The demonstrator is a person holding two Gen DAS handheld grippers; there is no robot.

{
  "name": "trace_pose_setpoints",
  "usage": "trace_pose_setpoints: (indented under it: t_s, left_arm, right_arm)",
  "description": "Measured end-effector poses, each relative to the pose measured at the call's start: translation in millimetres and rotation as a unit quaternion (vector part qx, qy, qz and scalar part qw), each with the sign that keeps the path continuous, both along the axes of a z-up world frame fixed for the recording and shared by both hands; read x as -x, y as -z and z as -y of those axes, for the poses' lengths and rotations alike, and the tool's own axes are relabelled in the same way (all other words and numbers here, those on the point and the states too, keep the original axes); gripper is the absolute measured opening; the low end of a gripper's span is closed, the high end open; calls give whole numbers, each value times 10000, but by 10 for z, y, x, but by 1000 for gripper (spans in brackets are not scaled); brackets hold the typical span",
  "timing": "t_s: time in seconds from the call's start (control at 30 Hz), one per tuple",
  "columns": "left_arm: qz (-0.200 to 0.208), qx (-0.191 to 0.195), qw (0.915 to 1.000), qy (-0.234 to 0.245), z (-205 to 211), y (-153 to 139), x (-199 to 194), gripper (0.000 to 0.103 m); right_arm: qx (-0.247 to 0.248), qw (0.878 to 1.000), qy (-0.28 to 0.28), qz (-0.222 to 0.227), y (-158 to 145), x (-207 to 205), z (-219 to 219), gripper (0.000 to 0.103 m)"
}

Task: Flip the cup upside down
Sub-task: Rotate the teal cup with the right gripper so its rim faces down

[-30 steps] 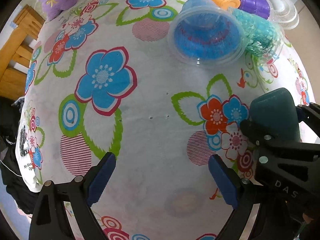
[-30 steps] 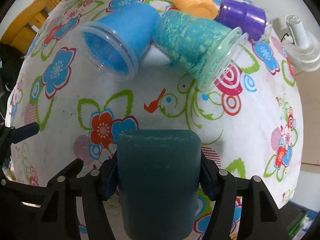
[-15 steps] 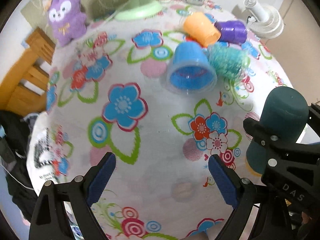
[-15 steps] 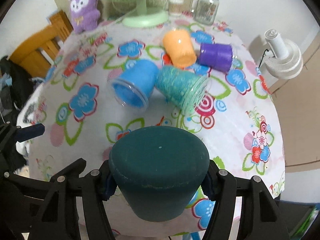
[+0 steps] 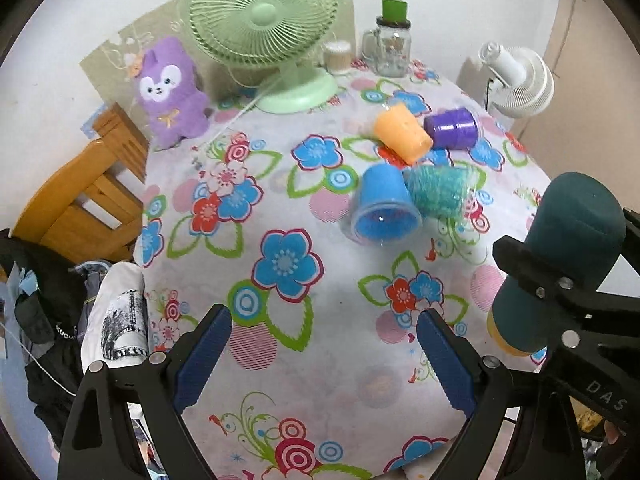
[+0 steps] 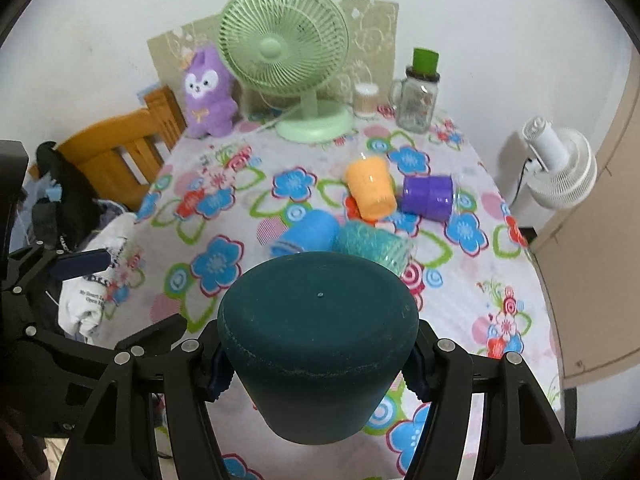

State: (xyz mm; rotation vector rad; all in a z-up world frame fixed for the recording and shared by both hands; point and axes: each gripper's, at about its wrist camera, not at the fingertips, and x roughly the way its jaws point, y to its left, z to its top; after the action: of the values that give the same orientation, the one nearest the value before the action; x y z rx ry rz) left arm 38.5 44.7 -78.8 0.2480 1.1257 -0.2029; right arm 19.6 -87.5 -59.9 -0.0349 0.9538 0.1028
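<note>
My right gripper (image 6: 316, 364) is shut on a dark teal cup (image 6: 316, 340), held above the near part of the flowered table (image 6: 224, 216). The cup's flat base faces the camera; its mouth points down and away. In the left wrist view the same cup (image 5: 560, 256) shows at the right, tilted, base up, with a yellow-orange rim at its lower end. My left gripper (image 5: 324, 356) is open and empty above the table's near edge.
A blue cup (image 5: 384, 208), a teal glitter cup (image 5: 440, 192), an orange cup (image 5: 402, 132) and a purple cup (image 5: 452, 128) lie on their sides mid-table. A green fan (image 5: 272, 32), purple plush (image 5: 168, 92), glass jar (image 5: 392, 44) stand at the back. A wooden chair (image 5: 80, 200) stands left.
Both grippers have risen and pulled back from the table. The dark teal cup has turned in my right gripper so its base now faces the camera. The left gripper stays open.
</note>
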Motion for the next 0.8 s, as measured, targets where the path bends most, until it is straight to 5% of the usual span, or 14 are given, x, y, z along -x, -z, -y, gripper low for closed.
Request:
trace_pose_setpoints:
  t_s: [0.37,0.8]
  left_arm:
    - [198,360,9970,-650,-131,31,26,95]
    - [243,407,9927,-1113,-196,658,-112,99]
  right_arm:
    - [-114,9980,-369,496,19,6,58,69]
    - [-277,9960,-423,739,753,-210,142,69]
